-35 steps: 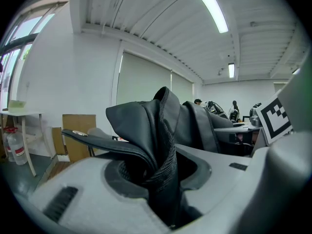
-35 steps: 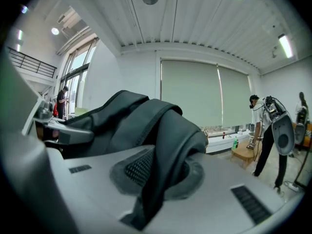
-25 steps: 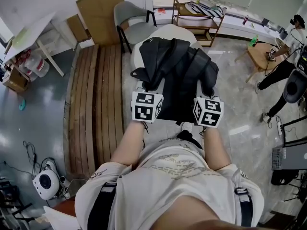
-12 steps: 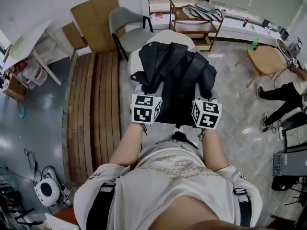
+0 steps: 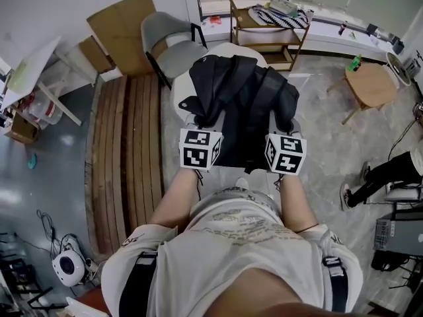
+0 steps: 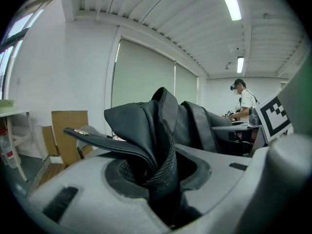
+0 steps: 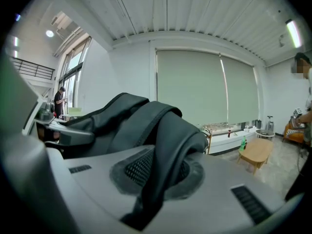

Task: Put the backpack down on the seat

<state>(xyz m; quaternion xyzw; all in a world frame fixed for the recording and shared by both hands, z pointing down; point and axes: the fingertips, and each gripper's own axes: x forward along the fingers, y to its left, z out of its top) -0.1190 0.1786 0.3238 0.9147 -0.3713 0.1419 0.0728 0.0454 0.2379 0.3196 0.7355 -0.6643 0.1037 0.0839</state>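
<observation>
In the head view a black backpack [image 5: 241,107] hangs in front of me over a white rounded seat [image 5: 180,88], covering most of it. My left gripper [image 5: 199,125] holds its near left side and my right gripper [image 5: 288,129] its near right side. Seen from the left gripper view, the left gripper [image 6: 163,182] is shut on a bunch of black fabric and woven strap [image 6: 163,145]. The right gripper view shows the right gripper [image 7: 161,179] shut on a padded shoulder strap [image 7: 170,140]. Whether the backpack rests on the seat I cannot tell.
A grey chair [image 5: 165,41] stands just beyond the seat on the left. A slatted wooden platform [image 5: 129,144] runs along the left. A wooden shelf [image 5: 268,32] is behind, a small round table [image 5: 373,84] to the right, and a person's legs [image 5: 386,177] at the far right.
Both grippers keep their hold and the backpack stays over the seat. The view has crept forward a little. The person on the right has walked toward the lower right.
</observation>
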